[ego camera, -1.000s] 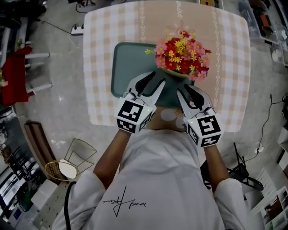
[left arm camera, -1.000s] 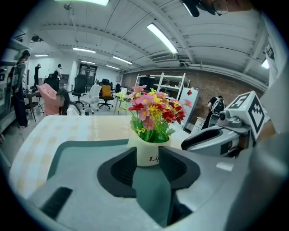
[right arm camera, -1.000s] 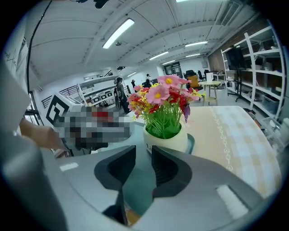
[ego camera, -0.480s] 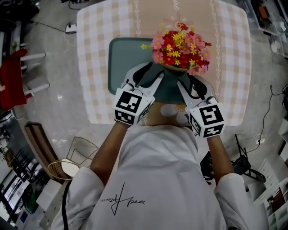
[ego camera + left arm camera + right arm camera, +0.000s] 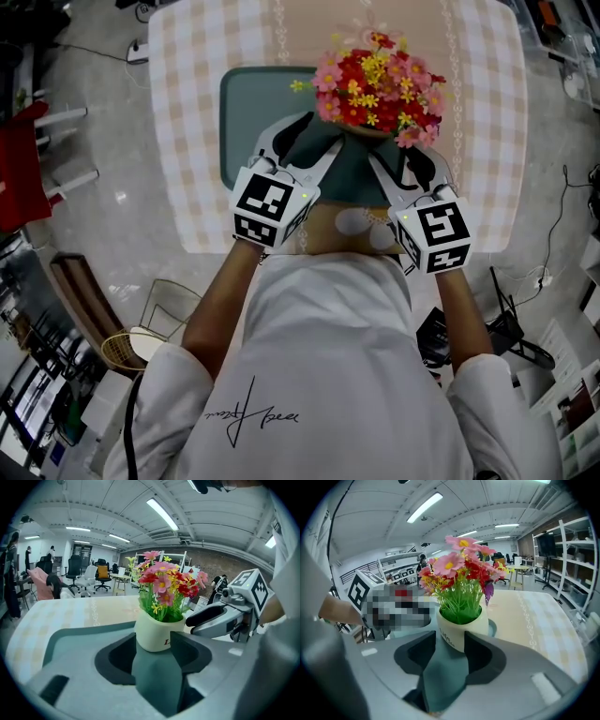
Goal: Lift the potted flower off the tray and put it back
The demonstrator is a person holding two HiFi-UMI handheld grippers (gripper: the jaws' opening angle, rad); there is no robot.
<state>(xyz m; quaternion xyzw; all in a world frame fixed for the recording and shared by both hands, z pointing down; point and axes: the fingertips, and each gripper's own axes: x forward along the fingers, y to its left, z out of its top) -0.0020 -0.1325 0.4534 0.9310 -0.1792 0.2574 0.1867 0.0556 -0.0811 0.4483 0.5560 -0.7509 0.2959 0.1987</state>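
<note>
Jaws of the left gripper [image 5: 314, 139] have just been opening and stand apart. Their pads flank, without pressing, the cream round ceramic pot of pink, red and yellow flowers [image 5: 153, 637], which stands upright on the dark green rectangular plastic tray [image 5: 246, 112]. Right of the pot, the right gripper [image 5: 401, 161] is likewise parted, its jaws just opening, with the pot at their mouth. Likely hazards: uneven closing tips the top-heavy pot, its smooth wall slips, or the grippers collide.
</note>
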